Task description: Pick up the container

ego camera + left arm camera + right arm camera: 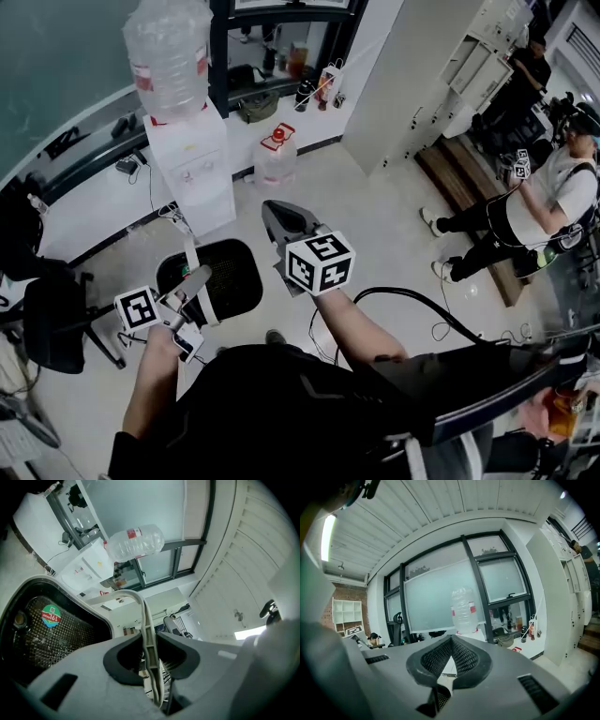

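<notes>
The fingers of the left gripper are clamped on a thin white handle, a ribbed strip that runs up between the pads and arches over at the top. In the head view this gripper sits at about eight o'clock. The right gripper is just right of centre, its fingers pressed tip to tip with nothing between them. The container that the handle belongs to lies just past the left gripper, at its one o'clock, over the pale floor; whether it is clear of the floor cannot be told. It is a black, rounded basket with a pale rim, and its mesh carries a round green-and-red sticker; apart from a small brownish spot near one edge, only bare mesh shows inside. At nine o'clock stands a dark office chair. Farther off, at eleven o'clock, a white water dispenser holds a large clear bottle upside down; how full it is cannot be told. A translucent jug with a red cap stands on the floor beside it at twelve o'clock. At two o'clock, well apart, another person stands.
</notes>
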`<state>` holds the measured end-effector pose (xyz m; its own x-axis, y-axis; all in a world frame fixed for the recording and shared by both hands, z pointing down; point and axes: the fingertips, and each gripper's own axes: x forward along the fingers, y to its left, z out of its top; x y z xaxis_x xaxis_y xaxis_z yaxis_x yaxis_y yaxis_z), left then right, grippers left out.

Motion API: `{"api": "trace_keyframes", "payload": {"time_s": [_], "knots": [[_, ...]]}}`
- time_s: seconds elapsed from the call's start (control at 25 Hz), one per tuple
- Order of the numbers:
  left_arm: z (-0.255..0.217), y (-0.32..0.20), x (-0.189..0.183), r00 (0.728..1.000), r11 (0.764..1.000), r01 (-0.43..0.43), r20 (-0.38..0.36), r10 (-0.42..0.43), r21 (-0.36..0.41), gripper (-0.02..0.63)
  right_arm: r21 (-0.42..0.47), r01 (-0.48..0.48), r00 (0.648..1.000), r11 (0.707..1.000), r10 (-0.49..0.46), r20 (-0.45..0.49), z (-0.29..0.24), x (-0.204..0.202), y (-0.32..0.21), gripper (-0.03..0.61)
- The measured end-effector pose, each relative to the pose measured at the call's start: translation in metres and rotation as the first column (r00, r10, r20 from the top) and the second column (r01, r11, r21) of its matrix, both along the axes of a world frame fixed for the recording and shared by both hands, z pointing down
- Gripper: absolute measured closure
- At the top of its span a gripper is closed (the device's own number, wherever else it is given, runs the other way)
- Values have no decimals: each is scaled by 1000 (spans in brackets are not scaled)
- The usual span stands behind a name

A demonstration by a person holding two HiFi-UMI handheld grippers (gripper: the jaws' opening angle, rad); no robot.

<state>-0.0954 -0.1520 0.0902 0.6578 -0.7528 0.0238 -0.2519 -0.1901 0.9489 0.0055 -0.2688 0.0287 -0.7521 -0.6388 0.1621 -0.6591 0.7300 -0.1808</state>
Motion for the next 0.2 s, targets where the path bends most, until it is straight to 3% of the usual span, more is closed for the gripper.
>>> {"api": "trace_keyframes", "payload": {"time_s": [0.2], "knots": [[1,2,5,1000,1000,5,-11,-6,-26,525,19,-4,1000,1000,4,-1,-9,5,0,571]]}}
